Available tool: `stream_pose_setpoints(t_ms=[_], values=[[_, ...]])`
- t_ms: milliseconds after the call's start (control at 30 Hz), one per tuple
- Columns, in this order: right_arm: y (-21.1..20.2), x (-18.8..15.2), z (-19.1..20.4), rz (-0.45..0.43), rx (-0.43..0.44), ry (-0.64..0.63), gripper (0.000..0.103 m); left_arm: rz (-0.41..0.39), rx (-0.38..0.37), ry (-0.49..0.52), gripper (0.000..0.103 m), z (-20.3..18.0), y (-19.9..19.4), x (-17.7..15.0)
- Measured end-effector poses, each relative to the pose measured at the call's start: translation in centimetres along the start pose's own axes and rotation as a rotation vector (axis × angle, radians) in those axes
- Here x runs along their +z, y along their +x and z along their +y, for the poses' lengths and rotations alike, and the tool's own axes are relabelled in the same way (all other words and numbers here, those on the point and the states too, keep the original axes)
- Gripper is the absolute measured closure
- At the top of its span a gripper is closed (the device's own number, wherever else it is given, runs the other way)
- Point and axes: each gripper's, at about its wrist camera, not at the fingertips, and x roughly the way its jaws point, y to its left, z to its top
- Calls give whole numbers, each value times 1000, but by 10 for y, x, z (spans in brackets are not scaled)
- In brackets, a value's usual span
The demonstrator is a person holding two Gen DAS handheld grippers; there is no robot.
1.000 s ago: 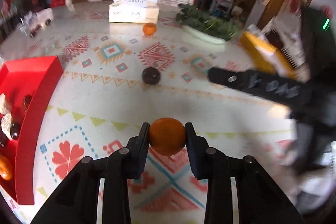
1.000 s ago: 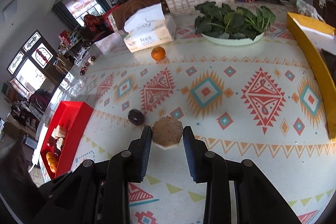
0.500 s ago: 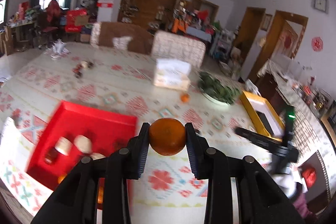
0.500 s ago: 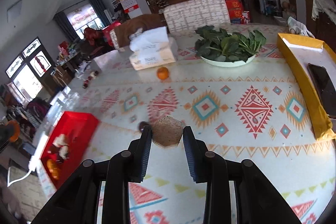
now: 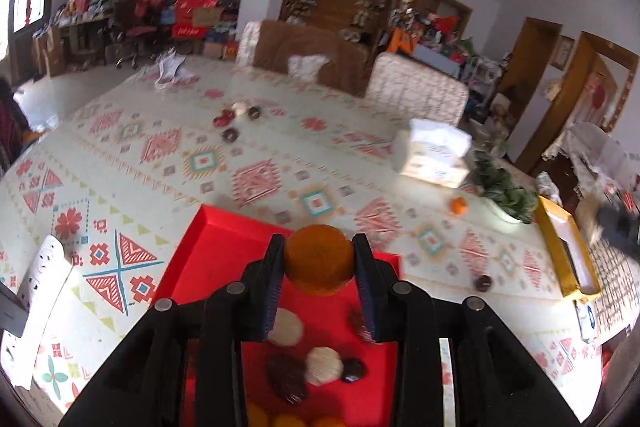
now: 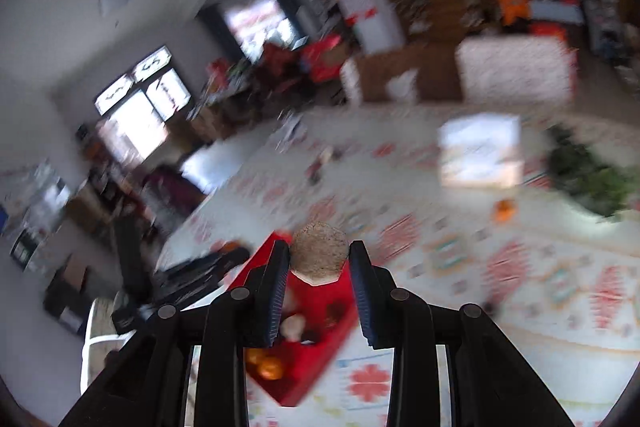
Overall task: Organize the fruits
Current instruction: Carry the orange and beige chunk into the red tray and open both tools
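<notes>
My left gripper (image 5: 318,263) is shut on an orange (image 5: 318,259) and holds it above the red tray (image 5: 224,247). The tray holds pale round fruits (image 5: 323,365), dark fruits (image 5: 286,377) and oranges at its near end. My right gripper (image 6: 319,259) is shut on a pale brown faceted fruit (image 6: 319,253), above the tray (image 6: 316,367) in the blurred right wrist view. A loose orange (image 5: 458,205) and a dark fruit (image 5: 483,282) lie on the patterned tablecloth to the right.
A tissue box (image 5: 434,157), a bowl of greens (image 5: 505,191) and a yellow tray (image 5: 568,251) stand to the right. A white power strip (image 5: 38,303) lies at the left. Small dark and red items (image 5: 236,121) sit far back. The left gripper's dark body (image 6: 192,279) shows left of the tray.
Both grippers have risen and swung left, from over the middle of the table to above the red tray, each keeping its fruit. The right wrist view is now motion-blurred.
</notes>
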Motion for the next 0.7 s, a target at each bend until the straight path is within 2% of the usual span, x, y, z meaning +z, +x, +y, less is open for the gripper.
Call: stream_pose_setpoints(t_ms=[167, 300, 500, 700], values=[[103, -24, 13, 180, 55, -1, 69, 76, 27, -88, 70, 38, 44, -2], [158, -46, 12, 260, 8, -24, 69, 142, 46, -137, 70, 59, 74, -9], [206, -53, -1, 314, -56, -31, 69, 189, 54, -140, 70, 65, 96, -14], [220, -56, -3, 316, -87, -43, 69, 197, 54, -148, 68, 65, 101, -14]])
